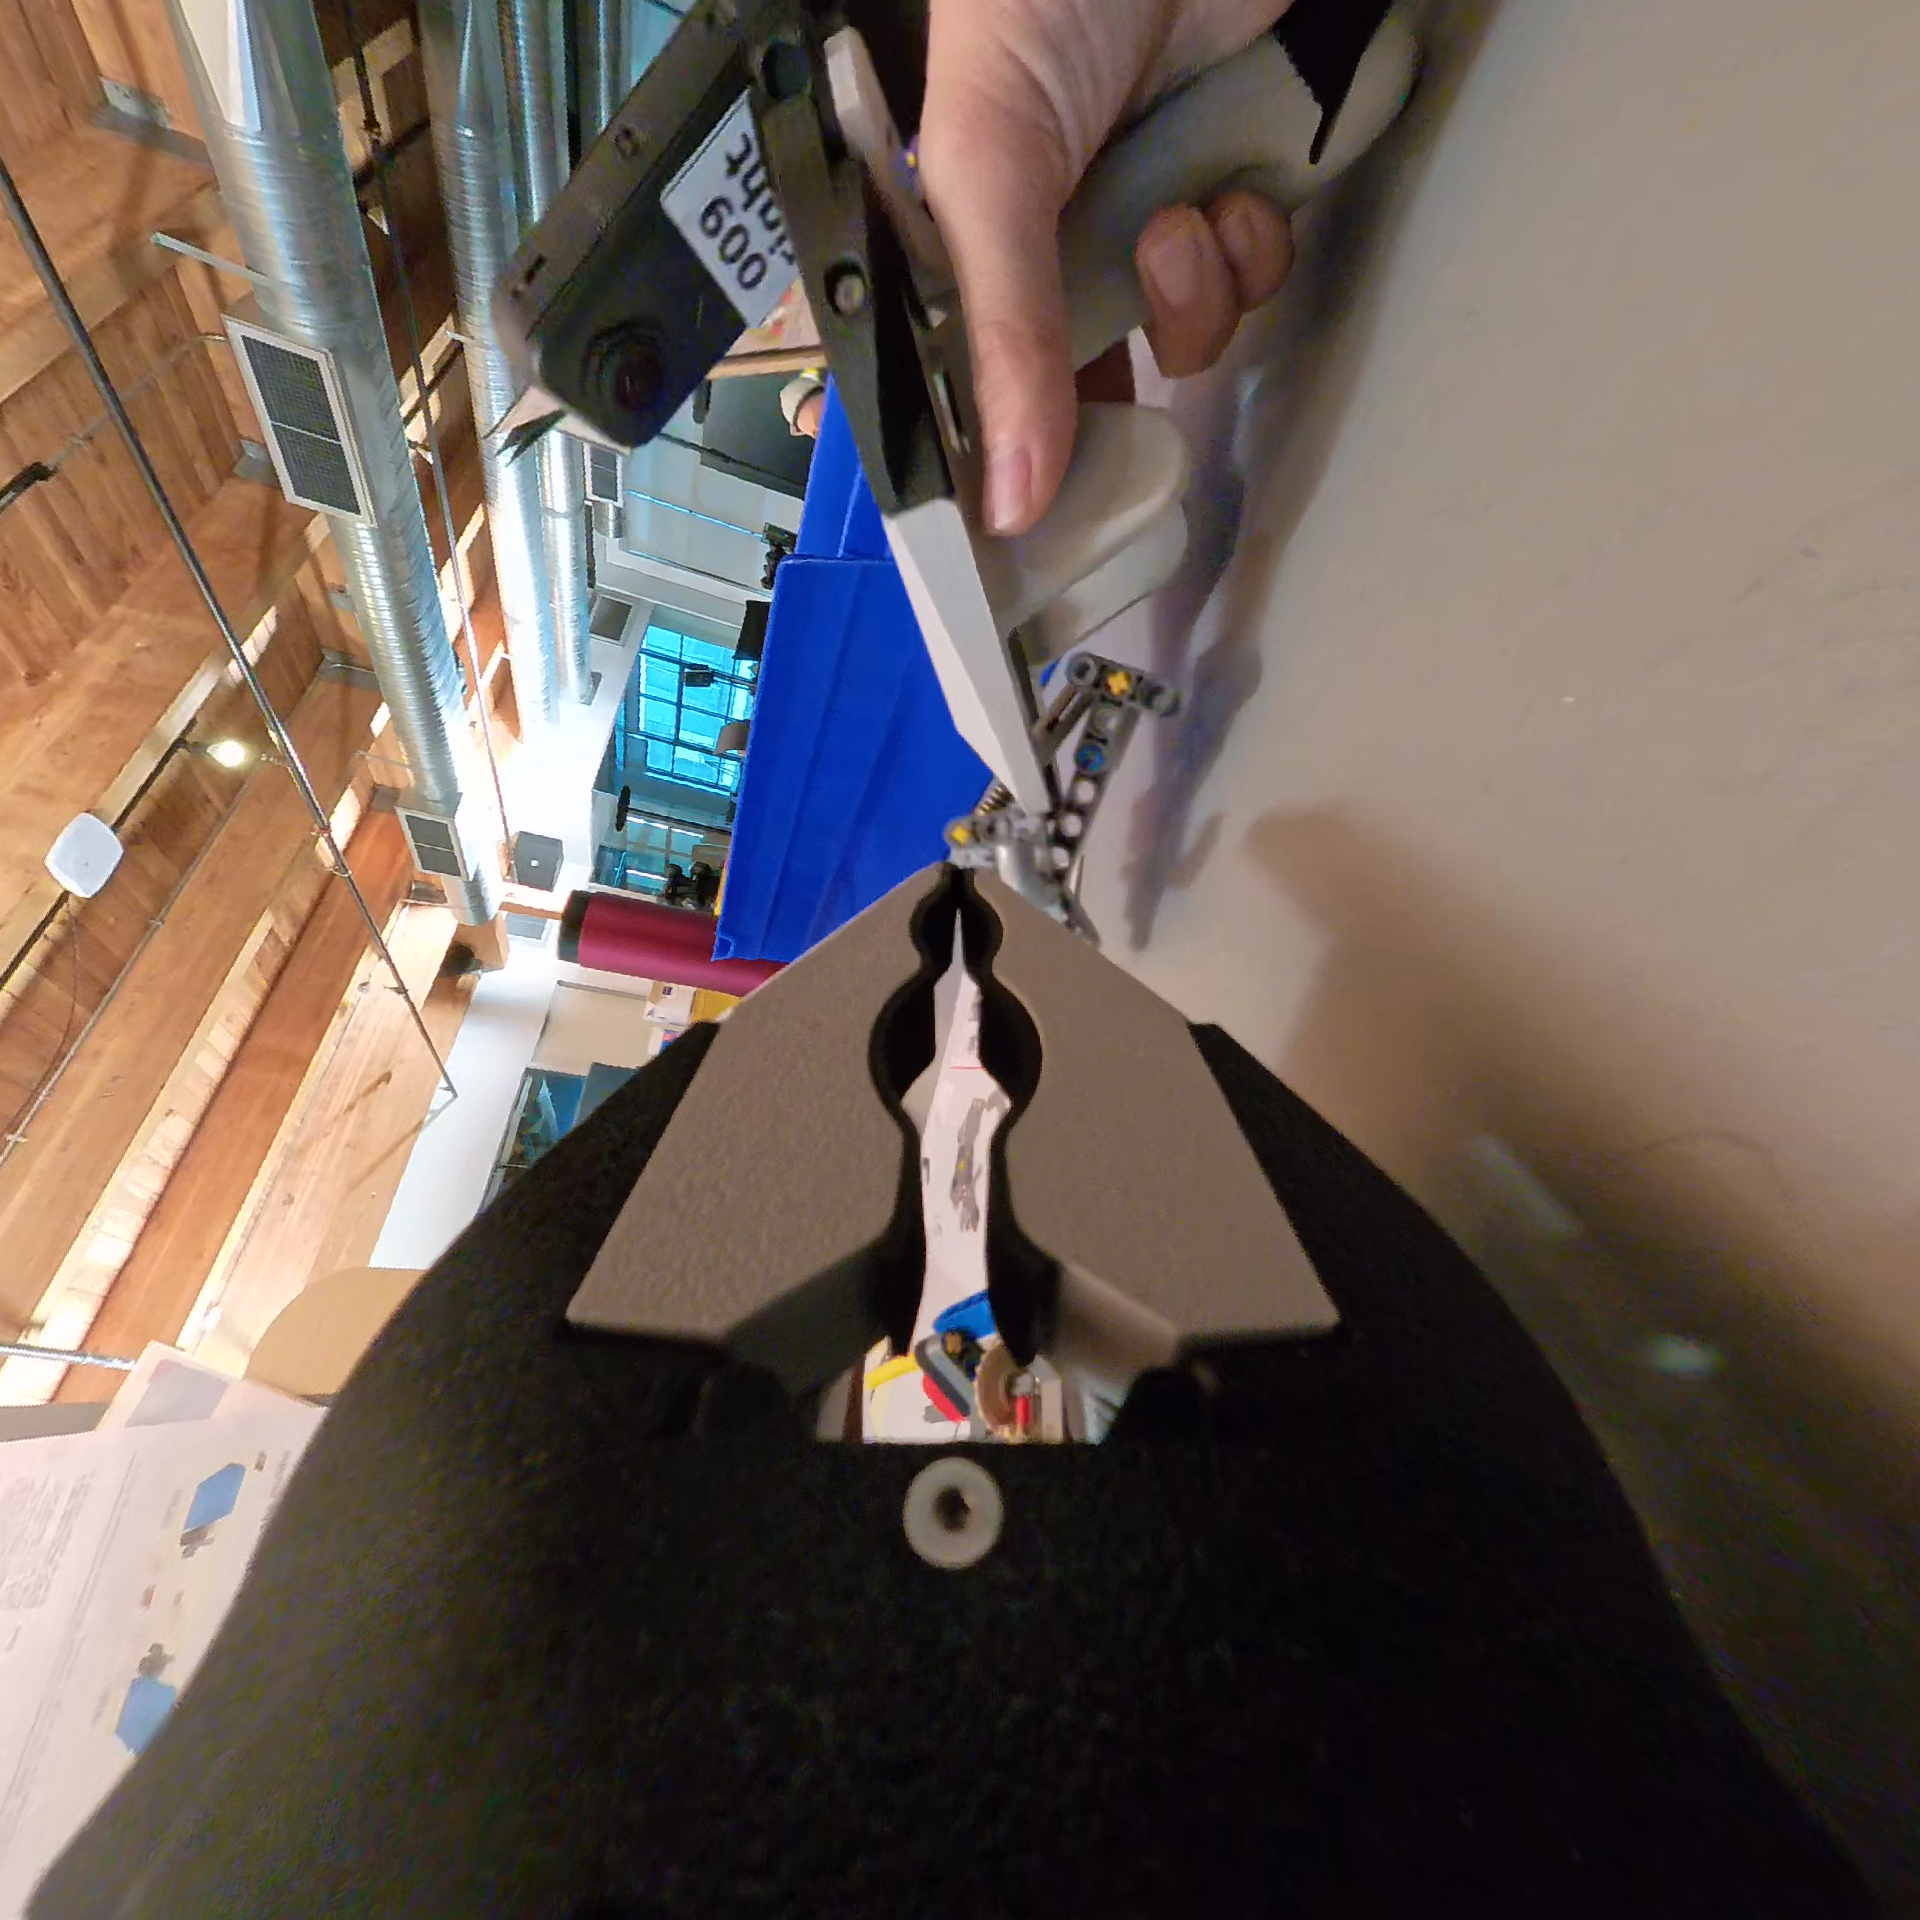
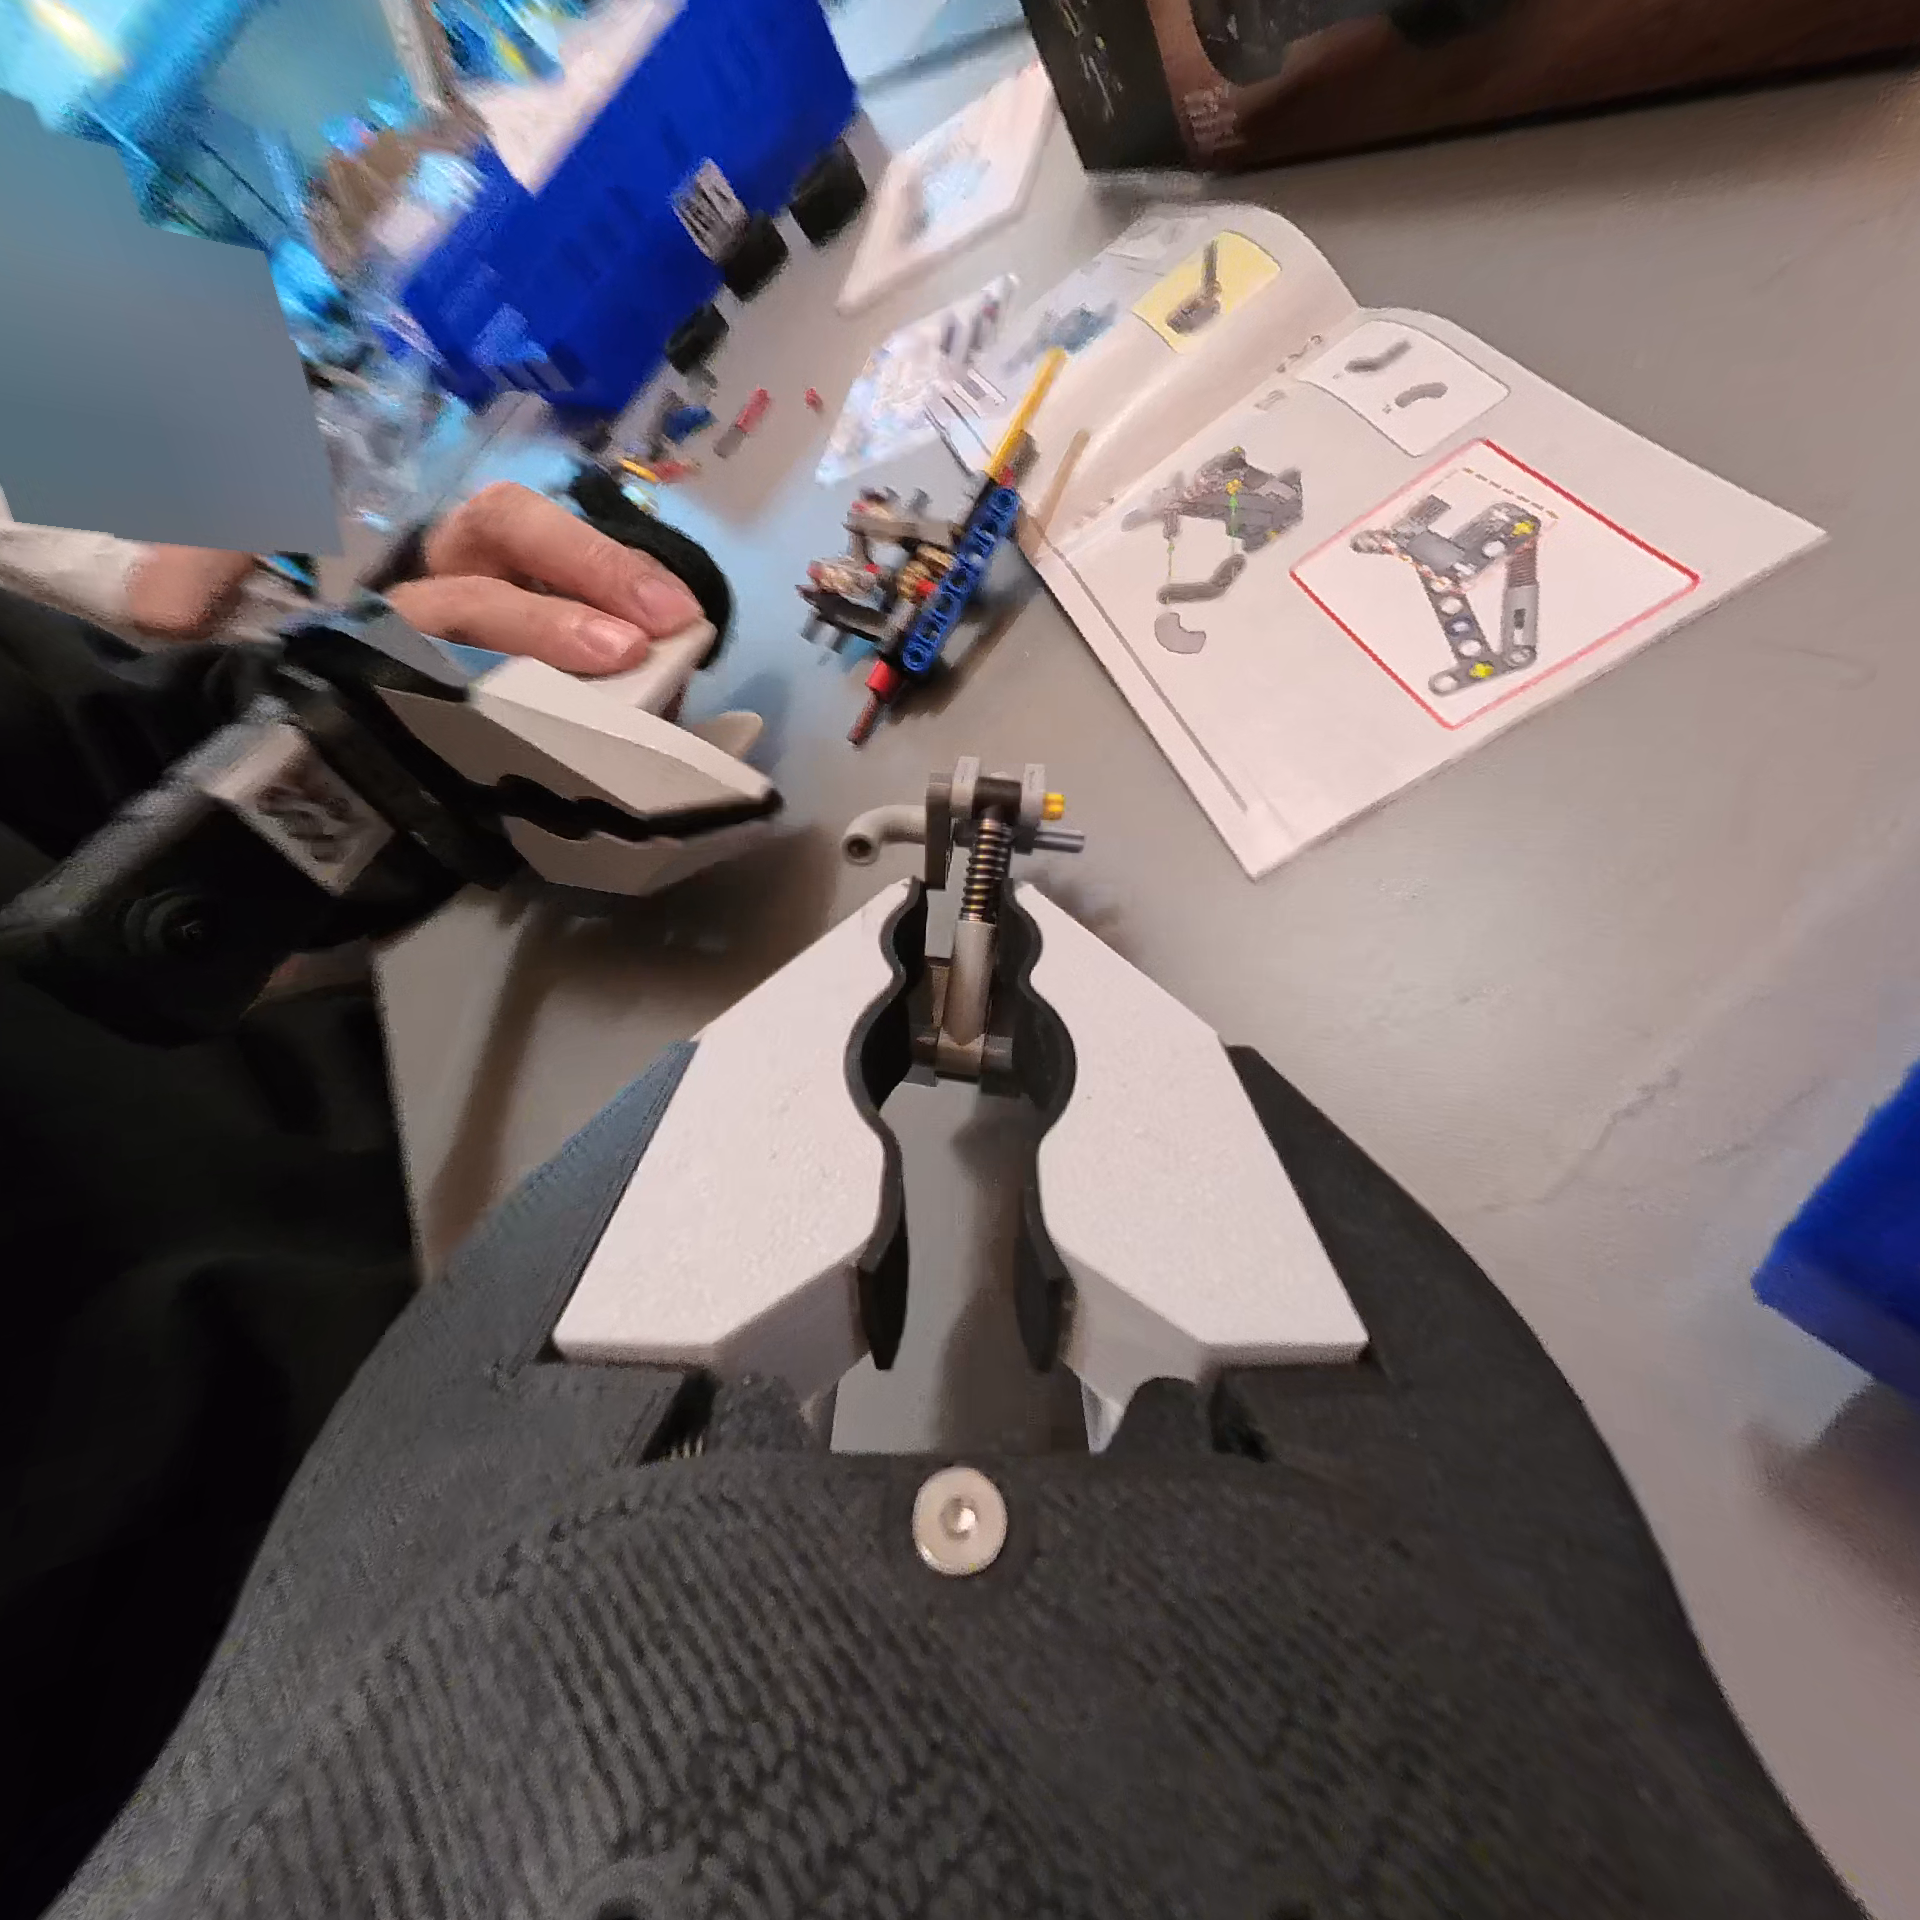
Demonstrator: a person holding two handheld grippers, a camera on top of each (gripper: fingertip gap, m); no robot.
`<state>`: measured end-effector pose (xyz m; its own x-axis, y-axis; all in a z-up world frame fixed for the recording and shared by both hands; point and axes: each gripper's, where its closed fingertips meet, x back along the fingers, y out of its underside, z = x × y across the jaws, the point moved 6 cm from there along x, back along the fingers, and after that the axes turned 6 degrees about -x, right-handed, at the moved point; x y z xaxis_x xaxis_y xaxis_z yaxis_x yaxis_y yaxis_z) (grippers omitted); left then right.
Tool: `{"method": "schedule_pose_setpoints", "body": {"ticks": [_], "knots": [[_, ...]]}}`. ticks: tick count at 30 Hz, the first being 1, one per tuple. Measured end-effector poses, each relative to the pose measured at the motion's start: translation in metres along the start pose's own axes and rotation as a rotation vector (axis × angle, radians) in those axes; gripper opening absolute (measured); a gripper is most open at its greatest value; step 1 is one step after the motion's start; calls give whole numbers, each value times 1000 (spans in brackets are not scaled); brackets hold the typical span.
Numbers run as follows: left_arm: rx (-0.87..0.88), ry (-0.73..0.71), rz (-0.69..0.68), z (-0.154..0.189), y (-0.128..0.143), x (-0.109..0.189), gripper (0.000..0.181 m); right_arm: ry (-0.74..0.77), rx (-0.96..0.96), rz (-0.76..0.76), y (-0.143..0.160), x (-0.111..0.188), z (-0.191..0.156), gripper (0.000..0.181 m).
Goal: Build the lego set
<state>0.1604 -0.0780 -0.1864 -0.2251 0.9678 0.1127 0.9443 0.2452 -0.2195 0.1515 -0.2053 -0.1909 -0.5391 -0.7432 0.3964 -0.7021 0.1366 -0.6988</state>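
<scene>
My right gripper is shut on a small grey lego assembly that has a spring shock absorber, grey beams and a yellow pin. It holds the assembly just above the grey table. A curved grey piece sticks out to the assembly's left. My left gripper comes in from the left with its jaws together and nothing visible between them, its tips a short way from that curved piece. In the left wrist view my left gripper points at the assembly, which is held by the right gripper.
An open instruction booklet lies to the right. A partial build with a blue beam and loose parts lie beyond. Blue bins stand at the back left and near right. A dark box stands at the back. There is about 4 centimeters between the tips of the two grippers.
</scene>
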Motion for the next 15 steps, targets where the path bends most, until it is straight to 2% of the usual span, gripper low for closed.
{"method": "schedule_pose_setpoints", "body": {"ticks": [5,15], "knots": [[2,-38,3,-4,0,2,0,-281,-177,241,-14,19,-3,11],[-2,-41,8,-4,-1,3,0,-364,-96,305,-19,25,-14,10]]}}
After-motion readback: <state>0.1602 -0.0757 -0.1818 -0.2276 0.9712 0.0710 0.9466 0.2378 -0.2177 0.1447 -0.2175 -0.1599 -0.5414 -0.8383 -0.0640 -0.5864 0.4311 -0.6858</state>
